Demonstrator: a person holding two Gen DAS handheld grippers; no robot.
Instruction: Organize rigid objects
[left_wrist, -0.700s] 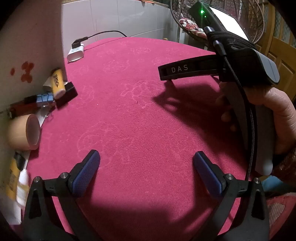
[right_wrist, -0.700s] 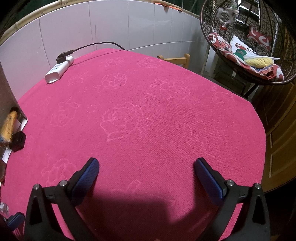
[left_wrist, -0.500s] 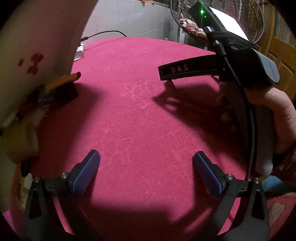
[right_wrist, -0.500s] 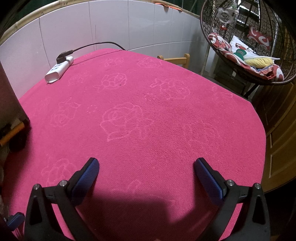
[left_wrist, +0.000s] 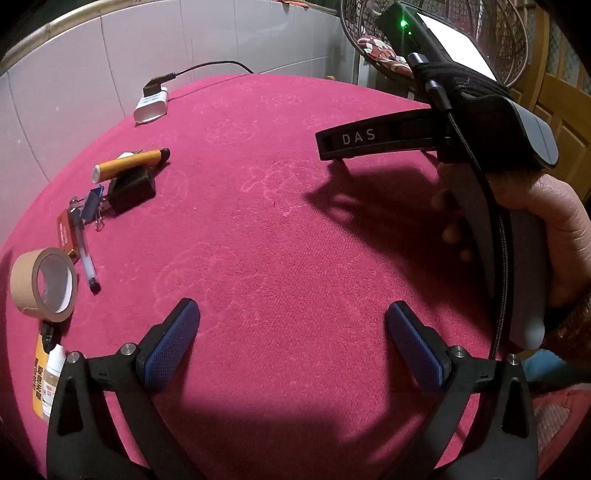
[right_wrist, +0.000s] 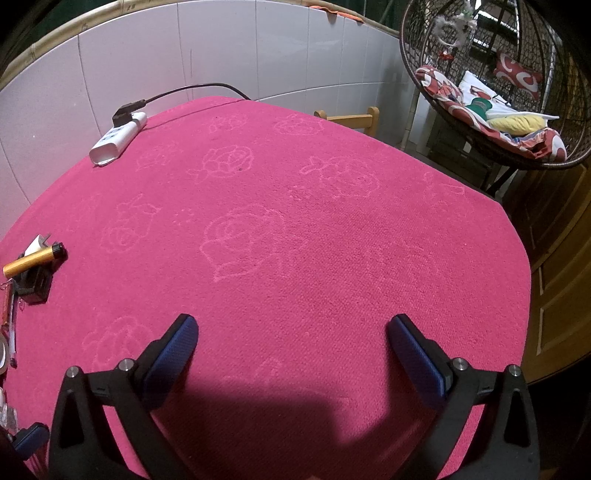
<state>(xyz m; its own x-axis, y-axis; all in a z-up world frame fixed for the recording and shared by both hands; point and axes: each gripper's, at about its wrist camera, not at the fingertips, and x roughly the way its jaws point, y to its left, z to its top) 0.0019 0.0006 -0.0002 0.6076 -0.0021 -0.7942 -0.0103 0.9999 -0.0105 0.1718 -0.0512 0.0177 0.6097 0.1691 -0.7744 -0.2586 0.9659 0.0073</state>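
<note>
I have both grippers hovering over the red table (right_wrist: 332, 258) with nothing in either: the left gripper (left_wrist: 291, 332) has its jaws spread wide over bare cloth, and the right gripper (right_wrist: 291, 343) likewise stands wide, empty and pointed at the middle of the table. From the left wrist view I can see the right gripper's body in my right hand (left_wrist: 546, 236), held above the table's right side, well apart from the clutter. I judge the open jaws make sense here, since no object has been chosen yet and a wide stance leaves me ready for any of them. The things to organize lie in a loose heap along the table's left edge: an orange tube (left_wrist: 129, 164) with a dark tip rests on top of a black block (left_wrist: 131, 188), a blue binder clip (left_wrist: 92, 203) sits just beside that block, a pen (left_wrist: 85, 258) lies against a flat red-brown bar (left_wrist: 64, 232), and a roll of brown tape (left_wrist: 42, 284) stands on edge near the pen's tip. A small bottle on a yellow card (left_wrist: 48, 373) lies nearest the left jaw. They look hard and small, several overlapping, so I expect the top ones must be lifted first. A white power strip (right_wrist: 118, 138) with its cable sits at the far edge.
</note>
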